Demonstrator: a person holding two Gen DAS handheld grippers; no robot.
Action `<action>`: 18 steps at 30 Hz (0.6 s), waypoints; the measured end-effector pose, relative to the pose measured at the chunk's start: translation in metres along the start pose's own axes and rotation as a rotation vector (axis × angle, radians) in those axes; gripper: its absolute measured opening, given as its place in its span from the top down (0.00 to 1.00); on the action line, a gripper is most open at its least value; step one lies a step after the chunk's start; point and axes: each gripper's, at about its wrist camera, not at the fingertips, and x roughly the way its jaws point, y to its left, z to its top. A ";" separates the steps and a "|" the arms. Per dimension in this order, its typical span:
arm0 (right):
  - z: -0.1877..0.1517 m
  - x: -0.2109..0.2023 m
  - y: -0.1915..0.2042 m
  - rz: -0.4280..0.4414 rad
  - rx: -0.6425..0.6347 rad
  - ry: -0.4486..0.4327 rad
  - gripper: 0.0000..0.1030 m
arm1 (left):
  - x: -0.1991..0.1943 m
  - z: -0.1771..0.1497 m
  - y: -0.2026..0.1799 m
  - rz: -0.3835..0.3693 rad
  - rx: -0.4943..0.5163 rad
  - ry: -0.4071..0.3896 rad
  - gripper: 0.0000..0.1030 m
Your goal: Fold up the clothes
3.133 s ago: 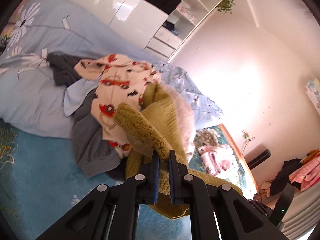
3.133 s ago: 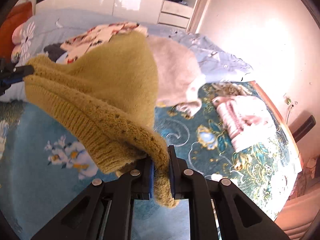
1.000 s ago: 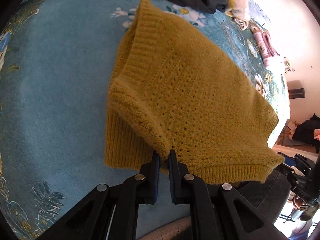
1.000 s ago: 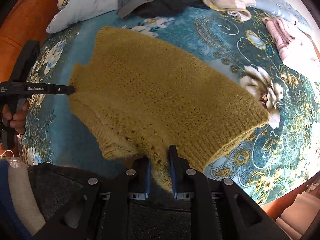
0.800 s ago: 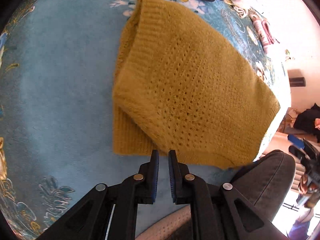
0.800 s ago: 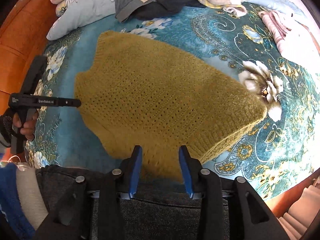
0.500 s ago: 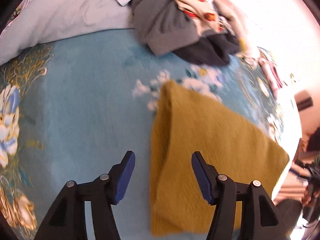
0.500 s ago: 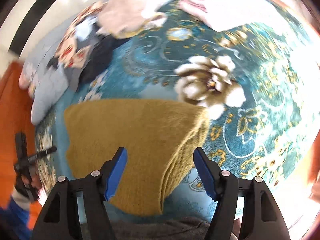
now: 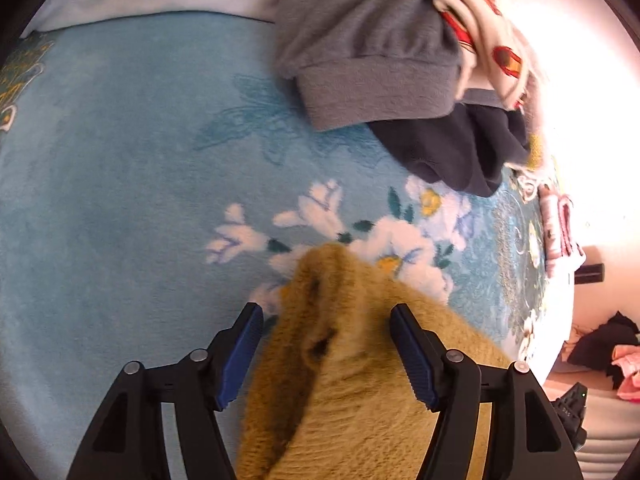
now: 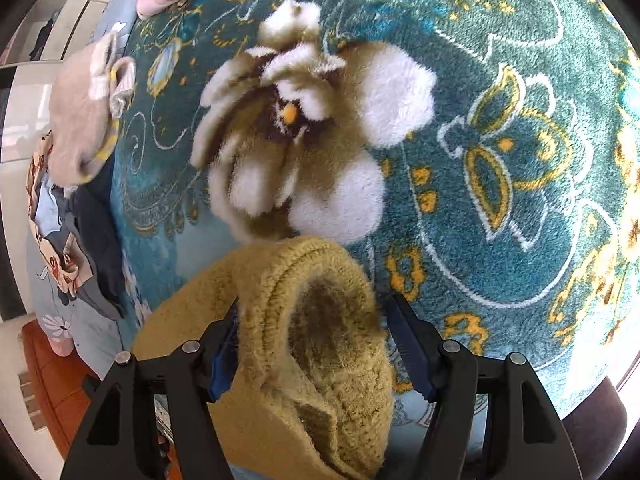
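A mustard-yellow knit sweater [image 9: 360,400] lies on the blue floral blanket [image 9: 120,200]. My left gripper [image 9: 326,354] is open, its jaws wide apart on either side of one raised corner of the sweater. My right gripper [image 10: 316,350] is also open, its jaws straddling another bunched corner of the sweater [image 10: 320,340] with its ribbed hem. Neither gripper pinches the knit. The rest of the sweater runs out of view under both grippers.
A heap of unfolded clothes lies at the back: a grey garment [image 9: 368,52], a dark one [image 9: 460,152] and a red-patterned one [image 9: 480,16]. A folded pink item [image 9: 558,228] sits at the right. A beige garment [image 10: 84,116] lies at the left in the right wrist view.
Both grippers held the sweater, laid it flat on the blanket and opened. They have since moved close over its two corners.
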 end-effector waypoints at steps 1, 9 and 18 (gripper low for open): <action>0.000 0.001 0.003 -0.014 -0.019 -0.010 0.34 | 0.000 0.000 -0.003 0.013 0.007 -0.002 0.38; -0.002 -0.003 0.022 -0.042 -0.104 -0.080 0.79 | -0.017 0.001 -0.029 0.091 0.092 -0.047 0.85; 0.025 -0.060 0.066 0.027 -0.221 -0.250 0.81 | -0.057 0.048 -0.069 0.024 0.118 -0.150 0.85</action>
